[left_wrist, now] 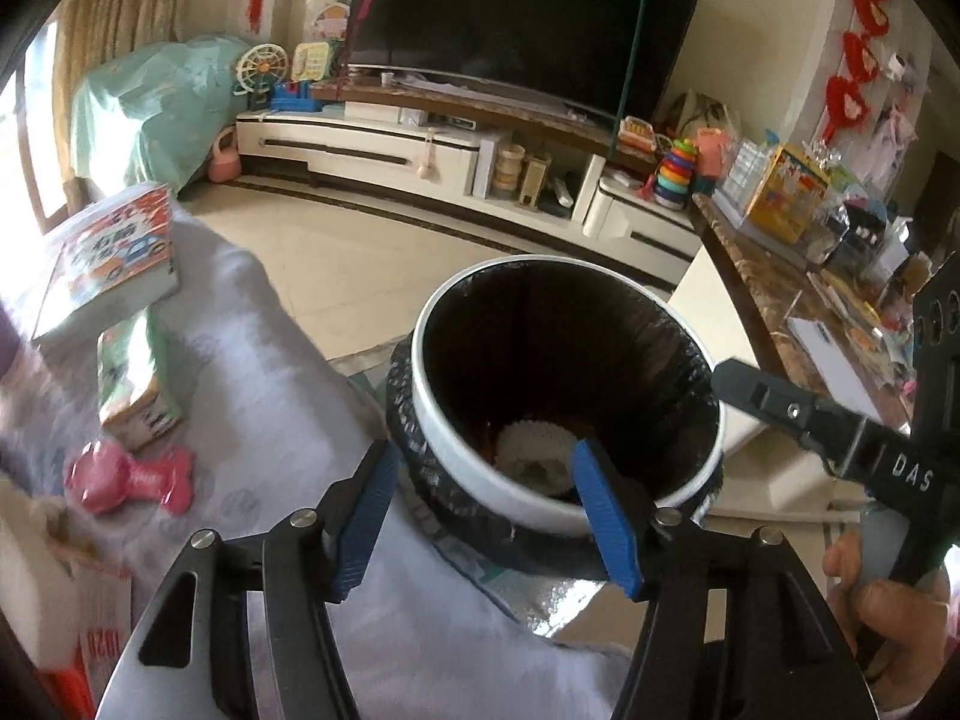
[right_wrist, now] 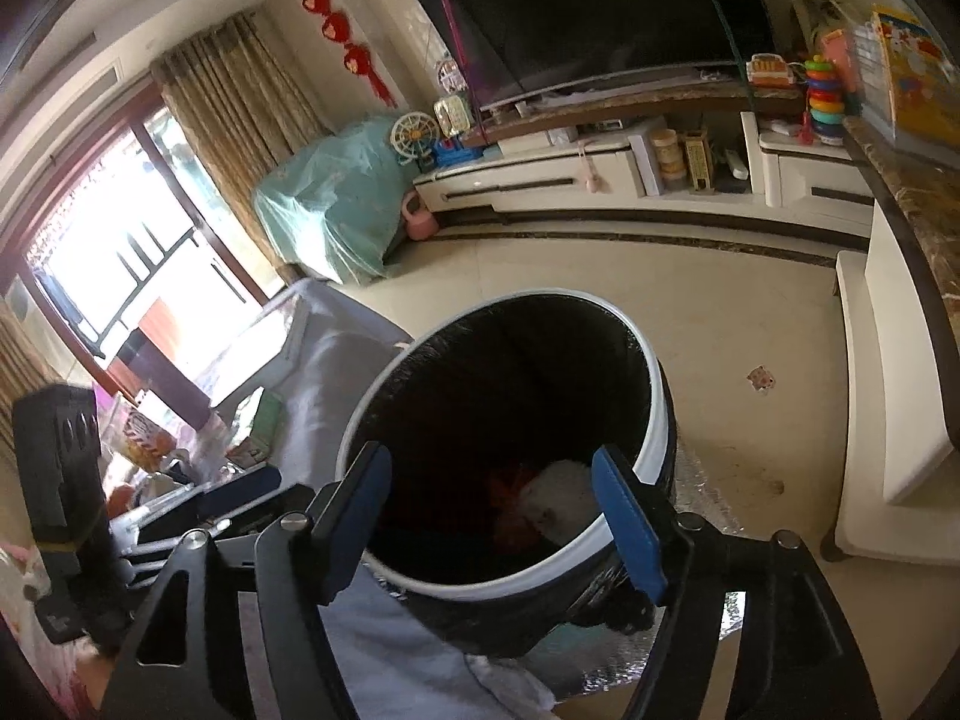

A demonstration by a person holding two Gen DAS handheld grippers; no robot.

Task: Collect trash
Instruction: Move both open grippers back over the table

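A round trash bin (left_wrist: 423, 360) with a white rim and a black bag liner stands on the floor beside a cloth-covered seat. Deep inside it lies a white crumpled piece of trash (left_wrist: 534, 450), and the right wrist view shows the same white trash (right_wrist: 564, 492) next to something orange (right_wrist: 510, 492). My left gripper (left_wrist: 485, 453) hangs open over the bin's near rim with nothing between its blue pads. My right gripper (right_wrist: 492, 455) is also open and empty above the bin (right_wrist: 657, 420). One of its black fingers (left_wrist: 774, 405) reaches over the bin's right rim in the left wrist view.
A pale cloth (left_wrist: 270, 372) covers the seat at left, with a pink toy (left_wrist: 129, 477), a carton (left_wrist: 135, 384) and a picture box (left_wrist: 114, 258) on it. A cluttered marble-topped table (left_wrist: 780, 300) stands at right. A TV cabinet (left_wrist: 390, 150) lines the far wall. A hand (left_wrist: 888, 612) holds the right gripper's handle.
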